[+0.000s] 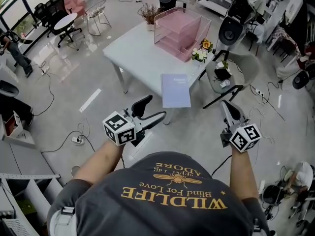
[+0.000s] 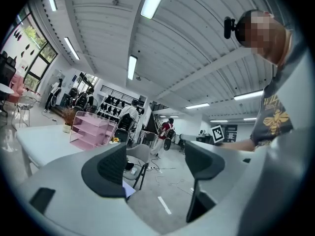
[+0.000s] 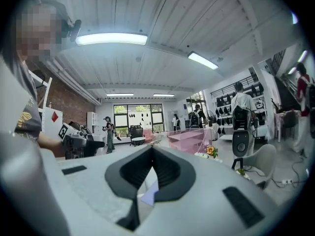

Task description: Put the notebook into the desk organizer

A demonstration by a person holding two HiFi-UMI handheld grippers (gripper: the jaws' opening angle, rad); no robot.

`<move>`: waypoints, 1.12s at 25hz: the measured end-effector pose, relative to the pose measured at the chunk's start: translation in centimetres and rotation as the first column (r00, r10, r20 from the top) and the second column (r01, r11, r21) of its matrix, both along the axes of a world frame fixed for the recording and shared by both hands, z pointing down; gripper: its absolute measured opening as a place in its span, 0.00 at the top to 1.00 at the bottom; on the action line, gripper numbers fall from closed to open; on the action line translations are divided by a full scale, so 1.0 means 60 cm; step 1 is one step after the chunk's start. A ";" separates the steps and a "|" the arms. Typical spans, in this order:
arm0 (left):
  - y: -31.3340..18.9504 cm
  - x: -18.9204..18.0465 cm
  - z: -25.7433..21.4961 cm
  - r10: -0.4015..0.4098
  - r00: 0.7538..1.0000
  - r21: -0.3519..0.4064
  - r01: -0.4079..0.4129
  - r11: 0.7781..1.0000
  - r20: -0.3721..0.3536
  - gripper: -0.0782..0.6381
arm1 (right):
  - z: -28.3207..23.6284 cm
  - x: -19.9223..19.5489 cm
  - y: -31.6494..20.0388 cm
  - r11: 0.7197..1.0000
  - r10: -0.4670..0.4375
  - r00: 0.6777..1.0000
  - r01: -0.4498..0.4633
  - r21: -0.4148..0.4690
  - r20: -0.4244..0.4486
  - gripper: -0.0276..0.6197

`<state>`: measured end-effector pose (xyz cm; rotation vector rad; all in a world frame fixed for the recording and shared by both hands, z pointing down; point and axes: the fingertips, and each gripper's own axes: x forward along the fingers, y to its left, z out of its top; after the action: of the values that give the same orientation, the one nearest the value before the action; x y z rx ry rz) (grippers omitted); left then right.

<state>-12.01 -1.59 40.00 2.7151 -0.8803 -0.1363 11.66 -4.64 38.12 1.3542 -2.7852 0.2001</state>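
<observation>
Head view — notebook (image 1: 175, 90) on table (image 1: 138, 53), ahead of left claw (image 1: 150, 111), spread wide, and right claw (image 1: 228, 107) — pinched together.

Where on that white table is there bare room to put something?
The left half of the table is bare, from the plant down to the near corner. A narrower strip lies between notebook and organizer. The right side is crowded: organizer, flowers, notebook.

Ceiling strip lights (image 3: 111, 38) make my room bright and even, with daylight from far windows (image 3: 130, 116). The floor (image 1: 66, 58) gleams with pale glare. Both gripper views bulge and darken at their corners; my left gripper (image 2: 156, 167) looks soft up close.
</observation>
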 end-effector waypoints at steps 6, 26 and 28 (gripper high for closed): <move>-0.106 0.048 0.021 -0.041 0.999 -0.026 0.041 0.999 0.019 0.37 | 0.032 0.046 -0.118 0.999 -0.046 0.998 0.047 -0.024 0.031 0.96; -0.343 0.055 0.139 -0.262 0.962 -0.241 0.271 0.932 0.070 0.38 | 0.073 0.027 -0.438 0.952 -0.307 0.951 0.307 -0.011 -0.032 0.96; -0.356 0.029 0.184 -0.232 0.969 -0.306 0.245 0.920 0.080 0.39 | 0.080 0.003 -0.446 0.959 -0.285 0.956 0.284 -0.016 -0.066 0.96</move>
<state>-10.27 -22.94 51.03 2.3180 -1.1385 0.0131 11.84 -31.42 42.92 0.9220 -2.8743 0.1489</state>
